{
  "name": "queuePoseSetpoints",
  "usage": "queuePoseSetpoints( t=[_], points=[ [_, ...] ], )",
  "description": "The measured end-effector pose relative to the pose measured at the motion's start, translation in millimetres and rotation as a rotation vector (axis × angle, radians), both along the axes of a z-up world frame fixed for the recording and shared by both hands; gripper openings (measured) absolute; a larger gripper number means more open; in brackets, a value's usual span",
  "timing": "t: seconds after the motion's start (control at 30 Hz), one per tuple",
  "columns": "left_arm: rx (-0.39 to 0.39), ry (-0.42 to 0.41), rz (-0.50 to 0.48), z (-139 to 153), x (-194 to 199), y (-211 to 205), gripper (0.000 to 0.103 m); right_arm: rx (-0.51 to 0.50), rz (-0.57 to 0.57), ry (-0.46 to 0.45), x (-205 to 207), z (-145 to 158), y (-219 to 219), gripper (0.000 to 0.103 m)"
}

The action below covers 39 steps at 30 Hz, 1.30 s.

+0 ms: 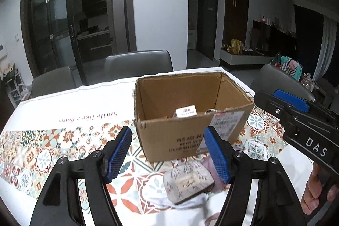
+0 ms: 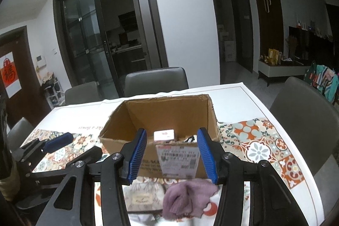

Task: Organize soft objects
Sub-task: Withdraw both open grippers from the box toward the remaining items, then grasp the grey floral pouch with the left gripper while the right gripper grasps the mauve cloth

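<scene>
In the left wrist view, the left gripper [image 1: 168, 153] fills the lower half of the frame, its blue pads apart with nothing between them. Behind it, at centre, an open cardboard box [image 1: 190, 135] stands on the table [image 1: 63, 103], which carries a patterned cloth. A small white carton [image 1: 186, 112] lies inside the box. In front of the box, at lower centre, lie a beige pouch [image 1: 188, 183] with a branch print, a white cloth [image 1: 163, 200] under it, and a pink knit [image 1: 214, 175] just beside the right pad. The right gripper's body shows at the right edge, with a hand [image 1: 315, 194] on its handle.

In the right wrist view, the right gripper [image 2: 172, 155] sits at lower centre, jaws apart and empty. The box [image 2: 169, 120] is behind it, the carton [image 2: 164, 134] inside. The knit [image 2: 186, 198] lies at the bottom centre, below the pads and untouched, with the pouch [image 2: 144, 196] to its left. The left gripper [image 2: 70, 148] shows at left, over the table [image 2: 233, 99].
</scene>
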<state>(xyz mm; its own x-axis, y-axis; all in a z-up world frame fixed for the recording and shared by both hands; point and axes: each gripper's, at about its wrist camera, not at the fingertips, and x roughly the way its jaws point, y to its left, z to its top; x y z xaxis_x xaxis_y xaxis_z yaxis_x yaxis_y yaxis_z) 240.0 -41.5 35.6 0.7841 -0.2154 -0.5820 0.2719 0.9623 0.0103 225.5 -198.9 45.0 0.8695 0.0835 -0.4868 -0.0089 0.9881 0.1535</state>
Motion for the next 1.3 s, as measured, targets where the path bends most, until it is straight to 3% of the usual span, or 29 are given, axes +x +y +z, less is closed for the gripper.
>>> queuePoseSetpoints(
  t=[0.63,1.3],
  points=[
    [-0.005,0.043,0.001,-39,-37,16,0.072,-0.017,0.012,0.080,-25,-35,12,0.051],
    [-0.016,0.168,-0.033,-100,-4,14,0.072,-0.011,-0.009,0.219,2,-99,12,0.051]
  ],
)
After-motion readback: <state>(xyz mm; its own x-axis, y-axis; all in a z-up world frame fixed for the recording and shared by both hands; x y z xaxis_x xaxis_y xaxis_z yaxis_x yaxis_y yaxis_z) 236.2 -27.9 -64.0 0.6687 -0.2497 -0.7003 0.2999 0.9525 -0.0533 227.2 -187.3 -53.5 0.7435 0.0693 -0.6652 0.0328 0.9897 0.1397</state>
